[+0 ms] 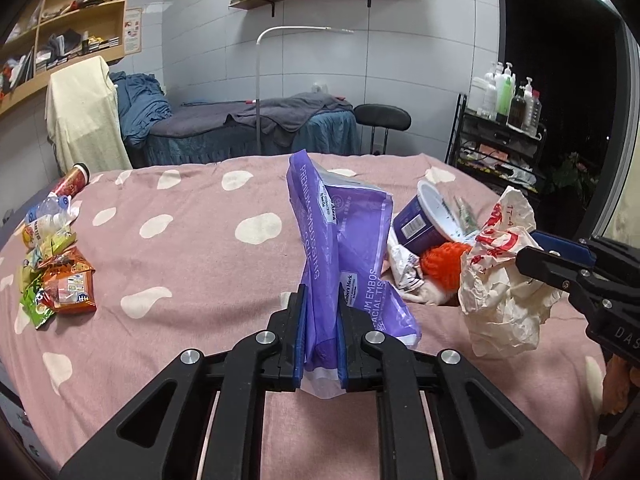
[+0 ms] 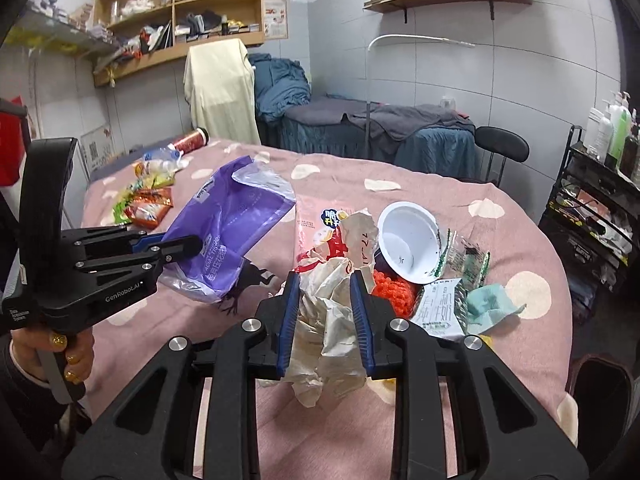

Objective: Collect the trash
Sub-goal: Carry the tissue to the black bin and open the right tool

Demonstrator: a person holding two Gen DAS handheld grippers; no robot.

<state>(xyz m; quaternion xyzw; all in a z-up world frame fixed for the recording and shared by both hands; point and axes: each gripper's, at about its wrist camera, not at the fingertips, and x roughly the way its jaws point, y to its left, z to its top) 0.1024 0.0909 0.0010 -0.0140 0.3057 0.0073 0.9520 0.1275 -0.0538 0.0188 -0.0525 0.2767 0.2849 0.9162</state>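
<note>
My left gripper (image 1: 322, 300) is shut on a purple tissue wrapper (image 1: 340, 240) and holds it upright above the pink spotted bed cover (image 1: 192, 240); it also shows in the right wrist view (image 2: 224, 236). My right gripper (image 2: 326, 280) is shut on a crumpled white and red paper wrapper (image 2: 332, 320), lifted just above the cover; it shows too in the left wrist view (image 1: 500, 280). A trash pile lies behind it: a white cup (image 2: 406, 242), an orange net (image 2: 390, 288), a printed packet (image 2: 438, 308) and a teal scrap (image 2: 486, 300).
A second heap of snack wrappers (image 1: 60, 276), a crushed bottle (image 1: 50, 210) and a red can (image 1: 74, 182) lies at the bed's far left. A black rack with bottles (image 1: 504, 128) stands to the right, a stool (image 1: 382, 118) and massage bed (image 1: 248, 128) behind.
</note>
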